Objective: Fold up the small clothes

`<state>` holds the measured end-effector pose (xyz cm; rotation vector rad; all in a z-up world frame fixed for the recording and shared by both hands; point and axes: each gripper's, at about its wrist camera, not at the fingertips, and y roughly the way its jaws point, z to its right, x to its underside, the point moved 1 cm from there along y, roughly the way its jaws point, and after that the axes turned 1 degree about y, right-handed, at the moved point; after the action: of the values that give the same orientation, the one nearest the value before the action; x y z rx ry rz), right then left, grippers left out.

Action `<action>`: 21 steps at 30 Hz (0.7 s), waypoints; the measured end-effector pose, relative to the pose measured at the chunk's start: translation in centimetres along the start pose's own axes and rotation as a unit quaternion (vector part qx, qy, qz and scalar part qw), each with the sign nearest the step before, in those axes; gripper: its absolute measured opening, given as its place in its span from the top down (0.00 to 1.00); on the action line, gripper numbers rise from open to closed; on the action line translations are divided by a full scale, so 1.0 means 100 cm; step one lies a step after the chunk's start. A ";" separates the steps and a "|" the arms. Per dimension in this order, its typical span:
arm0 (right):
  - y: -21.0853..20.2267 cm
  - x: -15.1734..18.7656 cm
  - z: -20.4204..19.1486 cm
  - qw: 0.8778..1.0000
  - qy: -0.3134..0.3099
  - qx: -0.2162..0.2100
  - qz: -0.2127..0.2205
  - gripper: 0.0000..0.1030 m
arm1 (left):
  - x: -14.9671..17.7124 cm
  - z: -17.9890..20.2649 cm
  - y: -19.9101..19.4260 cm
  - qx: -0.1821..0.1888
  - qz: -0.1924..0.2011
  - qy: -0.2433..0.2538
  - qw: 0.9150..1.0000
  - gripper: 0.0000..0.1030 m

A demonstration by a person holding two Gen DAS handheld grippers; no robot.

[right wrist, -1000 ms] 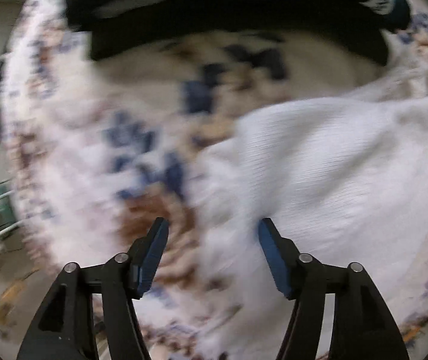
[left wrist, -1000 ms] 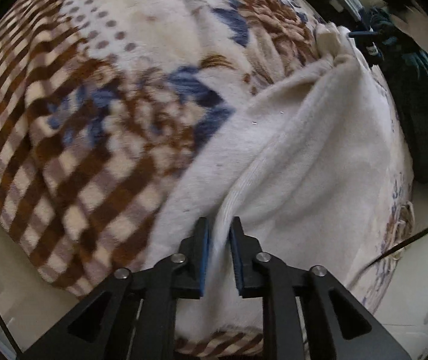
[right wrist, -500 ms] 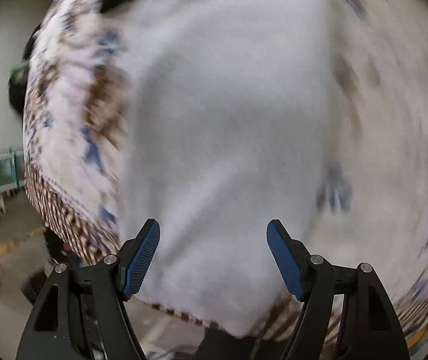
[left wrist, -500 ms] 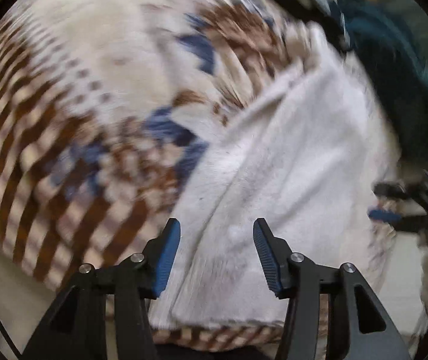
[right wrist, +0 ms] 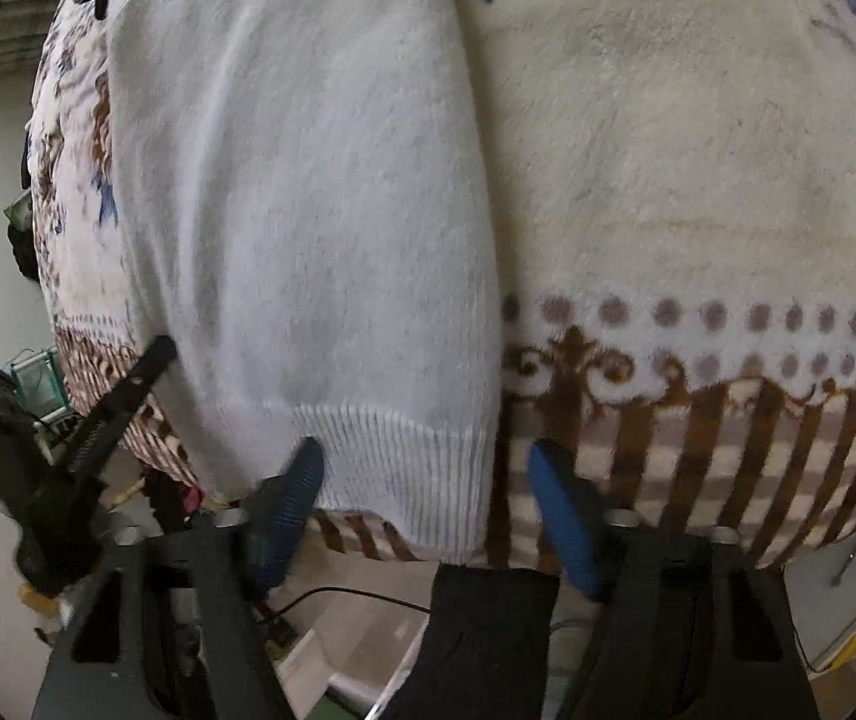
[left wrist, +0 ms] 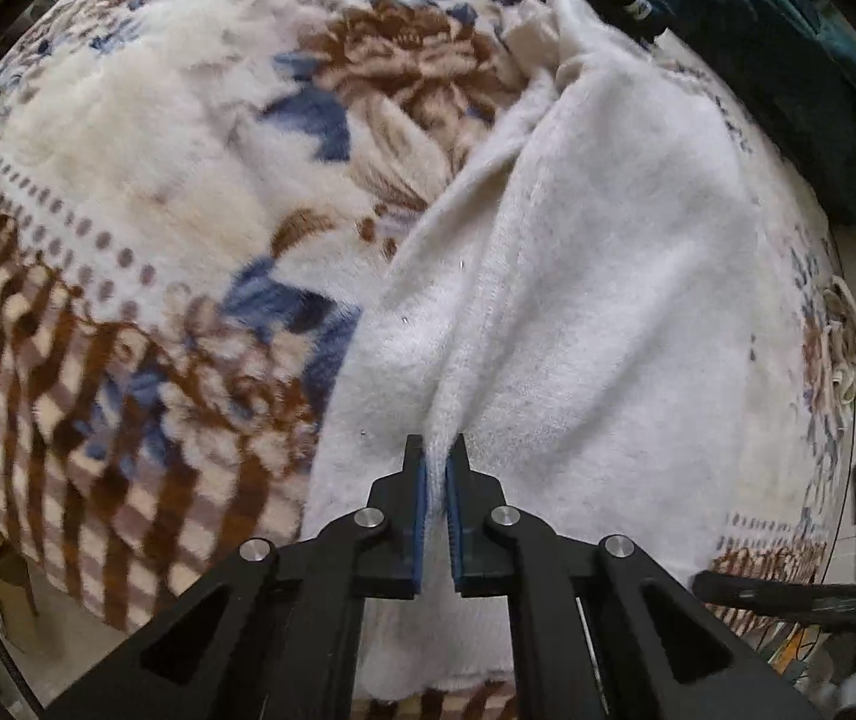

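A white fuzzy knit sweater [left wrist: 596, 276] lies on a flower-patterned blanket [left wrist: 146, 180]. My left gripper [left wrist: 435, 462] is shut on a pinched ridge of the sweater near its lower part. In the right wrist view the sweater [right wrist: 308, 192] lies folded lengthwise, its ribbed hem [right wrist: 392, 438] towards me. My right gripper [right wrist: 425, 468] is open, its blue-padded fingers on either side of the hem's right corner, just short of the cloth. The other gripper [right wrist: 104, 420] shows at the left edge.
The blanket [right wrist: 698, 150] has a brown striped border [right wrist: 728, 450] along the near edge. A dark teal garment [left wrist: 788, 90] lies at the far right of the bed. Floor and clutter show beyond the bed's edge [right wrist: 26, 384].
My left gripper opened half a second ago and has now shut on a fold of the sweater. My right gripper swung round to face the ribbed hem and stays open.
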<state>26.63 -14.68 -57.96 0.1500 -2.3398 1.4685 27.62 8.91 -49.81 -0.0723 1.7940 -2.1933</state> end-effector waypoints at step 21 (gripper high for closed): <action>0.025 0.043 0.010 0.995 0.083 -0.056 -0.006 0.52 | 0.011 -0.064 0.013 0.085 -0.095 -0.037 0.991 0.81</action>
<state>21.67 -13.95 -58.89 0.0126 -2.2747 1.2880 25.36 14.43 -52.62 -0.2931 1.6127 -2.4329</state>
